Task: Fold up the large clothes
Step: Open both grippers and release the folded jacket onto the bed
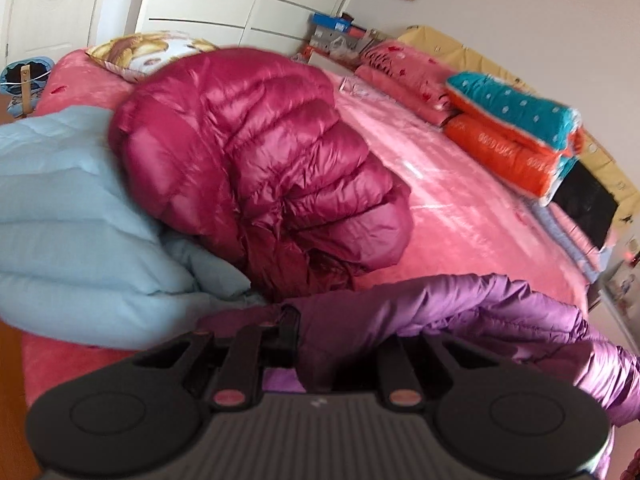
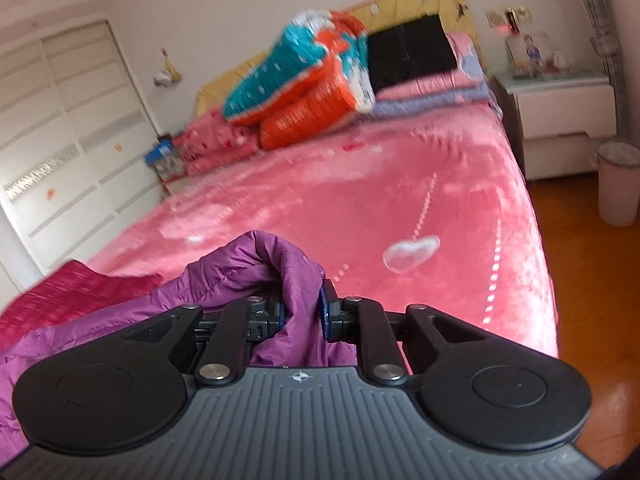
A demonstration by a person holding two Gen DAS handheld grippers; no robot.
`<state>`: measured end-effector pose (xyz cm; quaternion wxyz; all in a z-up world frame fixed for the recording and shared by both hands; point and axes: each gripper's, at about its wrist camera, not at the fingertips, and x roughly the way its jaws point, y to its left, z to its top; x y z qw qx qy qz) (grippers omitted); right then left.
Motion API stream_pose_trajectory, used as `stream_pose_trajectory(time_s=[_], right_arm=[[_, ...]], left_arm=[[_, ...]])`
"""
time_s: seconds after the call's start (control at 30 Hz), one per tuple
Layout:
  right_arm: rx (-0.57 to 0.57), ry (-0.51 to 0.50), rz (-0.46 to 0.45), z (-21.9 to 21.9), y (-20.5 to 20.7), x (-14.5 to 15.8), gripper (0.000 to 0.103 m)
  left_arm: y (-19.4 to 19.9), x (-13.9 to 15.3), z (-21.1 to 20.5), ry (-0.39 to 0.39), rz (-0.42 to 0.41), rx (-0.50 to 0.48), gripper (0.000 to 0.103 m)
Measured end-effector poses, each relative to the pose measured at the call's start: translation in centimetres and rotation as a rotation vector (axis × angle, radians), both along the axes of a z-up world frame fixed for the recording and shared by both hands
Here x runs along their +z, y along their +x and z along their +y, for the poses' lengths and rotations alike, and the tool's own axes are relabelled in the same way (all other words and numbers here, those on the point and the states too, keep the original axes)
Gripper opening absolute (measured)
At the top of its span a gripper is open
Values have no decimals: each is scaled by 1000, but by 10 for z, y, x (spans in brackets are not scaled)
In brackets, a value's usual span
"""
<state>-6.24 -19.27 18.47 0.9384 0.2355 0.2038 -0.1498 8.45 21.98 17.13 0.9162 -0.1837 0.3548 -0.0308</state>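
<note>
A shiny purple padded jacket (image 1: 460,312) hangs across the near edge of the pink bed (image 1: 460,200). My left gripper (image 1: 320,336) is shut on a bunched edge of it, its fingertips buried in the cloth. In the right wrist view the purple padded jacket (image 2: 224,280) rises in a fold between the blue pads, and my right gripper (image 2: 302,312) is shut on that fold. A crimson padded jacket (image 1: 256,148) lies folded on the bed beyond my left gripper, and a pale blue padded garment (image 1: 76,216) lies to its left.
Folded quilts in teal and orange (image 2: 304,88) are stacked at the bed's head beside a black cushion (image 2: 408,54). A white wardrobe (image 2: 72,140) fills the left wall. A bedside cabinet (image 2: 560,108) and a pale bin (image 2: 618,184) stand on the wooden floor at right.
</note>
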Motion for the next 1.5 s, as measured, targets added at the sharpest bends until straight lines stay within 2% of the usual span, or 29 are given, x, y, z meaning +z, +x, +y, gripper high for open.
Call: stream_pose_trajectory(time_s=[0.13,0.27,0.37,0.4,0.43,0.5,0.73,0.83,0.93,1.0,1.07,1.23,1.37,1.5], right_arm=[[-19,6,73,-1,24,-28,21],[-35,51,92,-4,25,-41,32],[-48,61,89,-6,24,-39,62],[-52,67,85,-8,26,-38,76],[-56,73,80,-9,22,-36,86],[-65,73,75,-11,22,-31,97],[-93,78,15,-22,2,-7,102],[-101,74,-22,-24,-12,6,103],[-95,46,-53,-18,-29,19,103],[-87,28,-72,-11,-43,26,103],[-82,27,-88,-6,-56,27,103],[-85,44,-109,10,-91,24,103],[-86,61,-100,22,-111,17,103],[-91,70,-89,35,-127,6,103]], left_arm=[[16,-15,-4,6,10,-3,19],[17,-16,-3,-4,0,-14,25],[13,-8,-1,-2,-24,-14,39],[9,-4,0,4,-35,-14,46],[5,1,1,25,-48,-5,59],[-3,11,0,96,-88,9,68],[-31,41,2,193,-153,2,74],[-38,49,0,242,-171,5,81],[-39,54,-11,382,-172,-14,89],[-38,57,-20,472,-136,-43,91],[-43,60,-24,512,-109,-83,94],[-67,72,-21,543,-102,-135,97],[-98,77,-18,487,-137,-149,97],[-136,68,-29,415,-205,-230,97]])
